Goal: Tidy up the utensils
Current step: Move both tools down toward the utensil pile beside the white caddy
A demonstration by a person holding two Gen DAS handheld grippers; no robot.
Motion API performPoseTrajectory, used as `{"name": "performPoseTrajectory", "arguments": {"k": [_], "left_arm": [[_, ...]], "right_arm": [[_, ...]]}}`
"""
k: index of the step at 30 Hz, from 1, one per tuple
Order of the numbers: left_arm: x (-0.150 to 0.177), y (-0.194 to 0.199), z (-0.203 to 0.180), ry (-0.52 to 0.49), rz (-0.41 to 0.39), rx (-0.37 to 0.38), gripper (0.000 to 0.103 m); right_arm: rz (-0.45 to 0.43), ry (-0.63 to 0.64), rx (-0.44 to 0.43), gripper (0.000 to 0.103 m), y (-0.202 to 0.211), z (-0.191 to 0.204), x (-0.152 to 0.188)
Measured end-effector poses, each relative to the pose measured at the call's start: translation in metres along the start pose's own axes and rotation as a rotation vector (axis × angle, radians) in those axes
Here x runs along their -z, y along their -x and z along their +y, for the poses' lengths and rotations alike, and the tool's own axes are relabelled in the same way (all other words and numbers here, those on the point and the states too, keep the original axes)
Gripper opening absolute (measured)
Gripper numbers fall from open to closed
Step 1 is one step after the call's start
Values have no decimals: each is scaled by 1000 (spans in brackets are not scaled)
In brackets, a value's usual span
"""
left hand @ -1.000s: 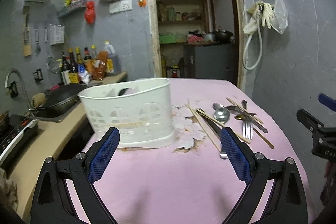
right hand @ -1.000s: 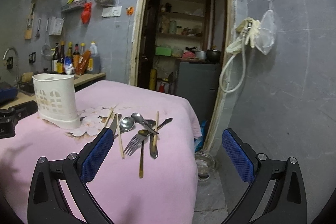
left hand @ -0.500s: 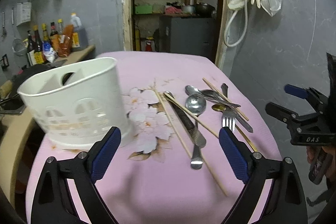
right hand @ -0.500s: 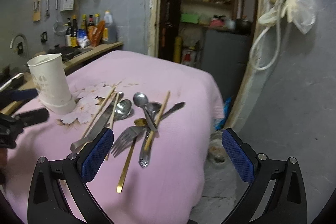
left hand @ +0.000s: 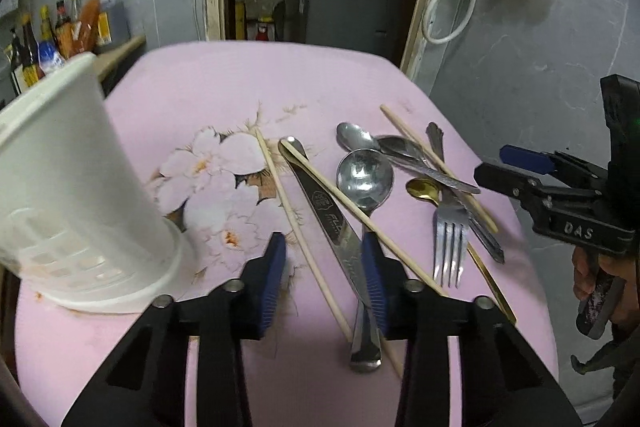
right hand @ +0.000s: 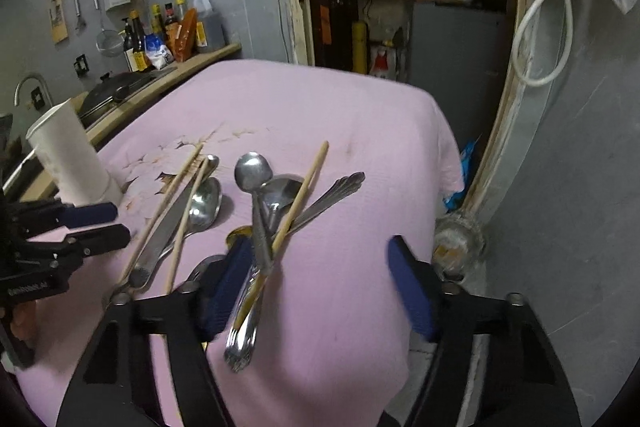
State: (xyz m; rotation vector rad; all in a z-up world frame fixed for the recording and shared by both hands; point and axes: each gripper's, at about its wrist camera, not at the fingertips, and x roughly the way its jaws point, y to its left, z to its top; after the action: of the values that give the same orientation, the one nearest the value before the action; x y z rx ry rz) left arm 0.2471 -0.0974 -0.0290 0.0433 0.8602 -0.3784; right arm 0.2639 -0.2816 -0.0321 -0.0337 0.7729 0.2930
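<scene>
Left gripper (left hand: 323, 281) closing, dropped from caddy (left hand: 68, 195) onto knife (left hand: 336, 231) and chopstick (left hand: 298, 227), not yet pinched. Right gripper (right hand: 320, 291) closing beside spoons (right hand: 256, 227), empty. First pickup starting.

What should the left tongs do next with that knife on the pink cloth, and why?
Probably finish closing on the knife. The left tongs hang over it with their jaws closing, the knife and a chopstick lying between the pads, neither pinched yet. The white holder stands close beside them on the pink cloth, so a firm grip would let the knife go there next.
</scene>
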Motion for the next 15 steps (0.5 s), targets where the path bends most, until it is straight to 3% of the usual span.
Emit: {"name": "performPoseTrajectory", "arguments": {"k": [7,15], "left_arm": [[-12,-20,5,40,41,7,16],[-18,-35,21,104,74,12,15]], "right_arm": [[18,26,-94,30,-18,-3,-23],[109,163,-149,26,-53,16,-49]]}}
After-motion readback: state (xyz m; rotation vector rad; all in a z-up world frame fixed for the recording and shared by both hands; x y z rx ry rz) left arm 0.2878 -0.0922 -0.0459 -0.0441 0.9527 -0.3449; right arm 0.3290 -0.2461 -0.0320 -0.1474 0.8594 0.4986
